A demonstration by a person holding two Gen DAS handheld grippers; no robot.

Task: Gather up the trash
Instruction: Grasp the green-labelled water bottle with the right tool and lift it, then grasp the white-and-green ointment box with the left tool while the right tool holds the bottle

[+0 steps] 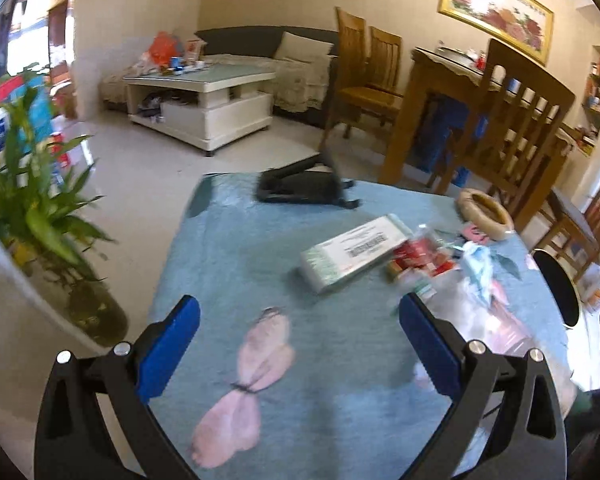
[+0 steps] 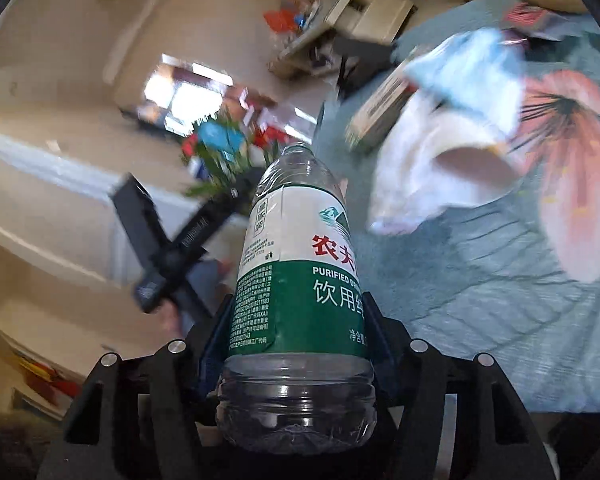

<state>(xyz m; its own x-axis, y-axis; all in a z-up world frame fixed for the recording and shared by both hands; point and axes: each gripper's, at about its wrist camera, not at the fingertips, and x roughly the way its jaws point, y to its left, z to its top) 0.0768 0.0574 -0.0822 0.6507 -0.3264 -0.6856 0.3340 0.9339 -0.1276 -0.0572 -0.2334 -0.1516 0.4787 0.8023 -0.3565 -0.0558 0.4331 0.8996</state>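
Observation:
My right gripper (image 2: 296, 312) is shut on an empty clear water bottle (image 2: 296, 264) with a green and white label, held off the table with its open neck pointing away. My left gripper (image 1: 300, 344) is open and empty above the blue flowered tablecloth (image 1: 236, 248). Ahead of it lies a pile of trash: a white plastic-wrapped packet (image 1: 354, 252), red wrappers (image 1: 420, 254) and crumpled blue and white tissue (image 1: 478, 268). The right wrist view shows the crumpled tissue (image 2: 464, 76) and a white plastic bag (image 2: 424, 172) on the cloth.
A black folding stand (image 1: 304, 186) lies at the table's far edge. A woven ring basket (image 1: 486, 212) sits at the far right. A potted plant (image 1: 36, 208) stands left of the table. Wooden chairs (image 1: 528, 128) and a dining table stand to the right. The left gripper's body (image 2: 168, 248) shows left of the bottle.

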